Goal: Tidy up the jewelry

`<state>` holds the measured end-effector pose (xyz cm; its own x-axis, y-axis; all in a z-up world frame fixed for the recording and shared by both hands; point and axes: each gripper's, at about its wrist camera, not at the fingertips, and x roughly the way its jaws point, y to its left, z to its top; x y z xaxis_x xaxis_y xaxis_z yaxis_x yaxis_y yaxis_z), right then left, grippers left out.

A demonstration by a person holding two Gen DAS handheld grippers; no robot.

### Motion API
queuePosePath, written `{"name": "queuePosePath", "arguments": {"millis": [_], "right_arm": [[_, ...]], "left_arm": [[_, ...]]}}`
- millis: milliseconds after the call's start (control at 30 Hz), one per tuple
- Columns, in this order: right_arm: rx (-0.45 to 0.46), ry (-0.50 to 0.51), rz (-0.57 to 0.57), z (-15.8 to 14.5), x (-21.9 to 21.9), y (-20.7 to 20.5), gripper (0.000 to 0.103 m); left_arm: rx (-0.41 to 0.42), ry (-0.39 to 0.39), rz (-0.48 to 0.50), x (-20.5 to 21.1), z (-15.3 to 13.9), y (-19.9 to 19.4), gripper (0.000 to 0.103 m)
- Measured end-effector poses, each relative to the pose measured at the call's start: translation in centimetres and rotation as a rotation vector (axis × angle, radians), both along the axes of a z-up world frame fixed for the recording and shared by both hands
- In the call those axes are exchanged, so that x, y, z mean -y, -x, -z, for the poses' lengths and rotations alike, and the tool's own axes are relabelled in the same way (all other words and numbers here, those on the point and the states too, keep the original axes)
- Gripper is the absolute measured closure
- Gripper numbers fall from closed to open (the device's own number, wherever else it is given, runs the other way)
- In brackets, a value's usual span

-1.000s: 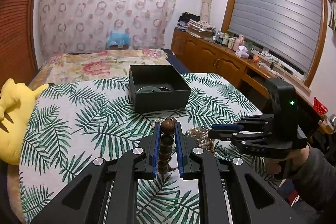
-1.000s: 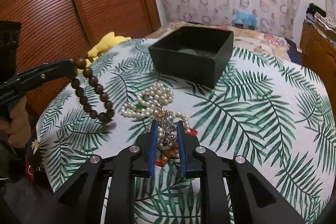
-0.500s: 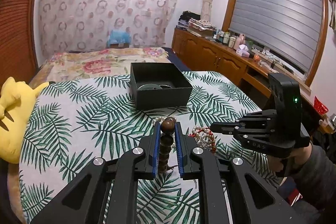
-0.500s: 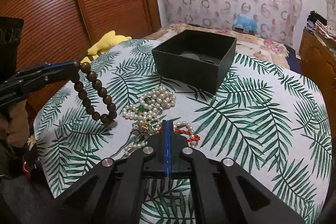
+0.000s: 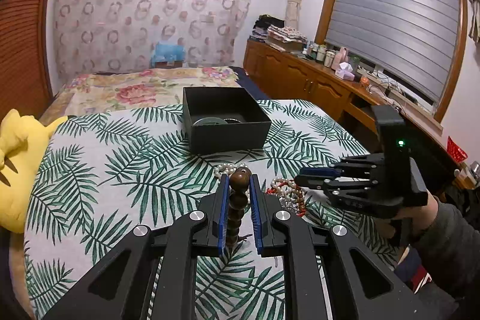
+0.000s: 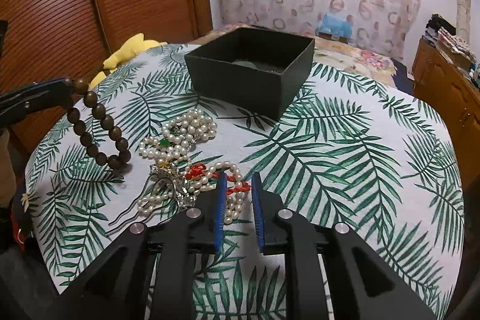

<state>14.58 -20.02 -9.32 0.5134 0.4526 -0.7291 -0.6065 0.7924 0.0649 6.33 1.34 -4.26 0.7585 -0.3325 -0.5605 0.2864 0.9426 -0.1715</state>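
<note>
Beads of dark wood are pinched between the blue pads of the left gripper, whose jaws stand nearly together on the top bead. In the right wrist view the rest of that bracelet hangs in a loop from the gripper's tip, its lowest beads at or just above the cloth; whether they touch it I cannot tell.

The right gripper points down at the cloth, and its jaws are opening. A pearl strand with red knots lies on the cloth between its pads, which stand clear of it on both sides and press on nothing. Just to the left of this gripper sits a silver hairpin tangled with more pearls, and beyond that, ahead and to the left, a heap of pearls with a green stone.

Straight ahead of both grippers, well past the heap, stands the open black box, holding a pale green bangle on its floor. A yellow plush lies at the far left of the left gripper, off the cloth's edge.
</note>
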Motion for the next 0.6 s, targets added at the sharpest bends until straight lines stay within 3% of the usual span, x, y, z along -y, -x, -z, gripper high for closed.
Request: {"name": "queuePosePath", "arguments": {"millis": [433,533,600], "right_arm": [[-0.038,0.109,-0.036,0.9,-2.5,-3.1,0.085],[-0.056,0.091,-0.059,0.9,-2.2,-3.0,0.097],[-0.063,0.085,-0.058,0.9,-2.1,-2.9,0.097]], "left_arm": [[-0.001,0.002,0.001,0.1,0.0,0.0,0.091],[-0.001,0.002,0.001,0.1,0.1,0.0,0.091],[0.000,0.003,0.001,0.1,0.1,0.0,0.091]]}}
